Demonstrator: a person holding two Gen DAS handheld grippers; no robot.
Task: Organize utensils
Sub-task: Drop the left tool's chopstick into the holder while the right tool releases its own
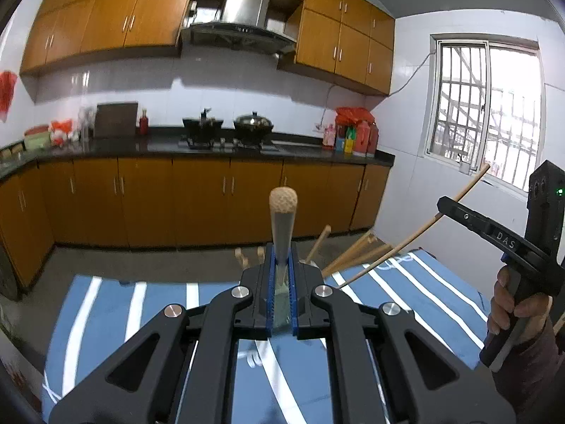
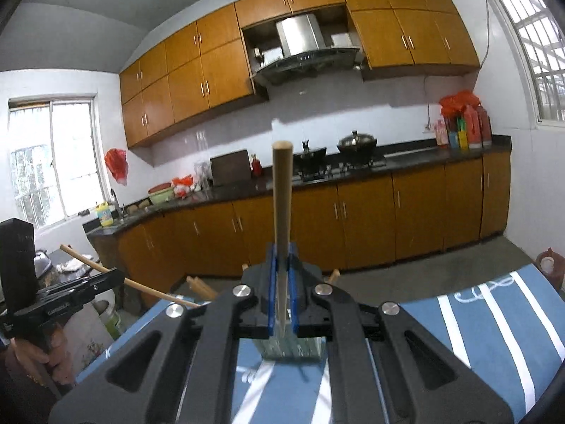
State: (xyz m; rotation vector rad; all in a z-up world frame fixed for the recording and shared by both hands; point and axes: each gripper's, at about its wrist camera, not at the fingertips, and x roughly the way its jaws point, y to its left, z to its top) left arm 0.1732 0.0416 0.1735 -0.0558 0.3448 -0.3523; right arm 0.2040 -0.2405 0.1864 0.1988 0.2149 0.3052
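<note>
Wooden sticks fill both tools: the left hand-held gripper [image 1: 281,265] clamps a chopstick [image 1: 282,219], the right hand-held gripper [image 2: 281,265] another chopstick [image 2: 282,212], raised above the striped surface [image 1: 406,304], probably for sorting.

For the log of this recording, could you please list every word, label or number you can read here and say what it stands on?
"DAS": white letters on the black arm of the right gripper, seen from the left wrist.
Pale lettering on the body of the left gripper: too blurred to read.
Labels on the bottles and packets at the counter's end: too small to read.
White scrawl on the blue striped cloth: not legible.
</note>
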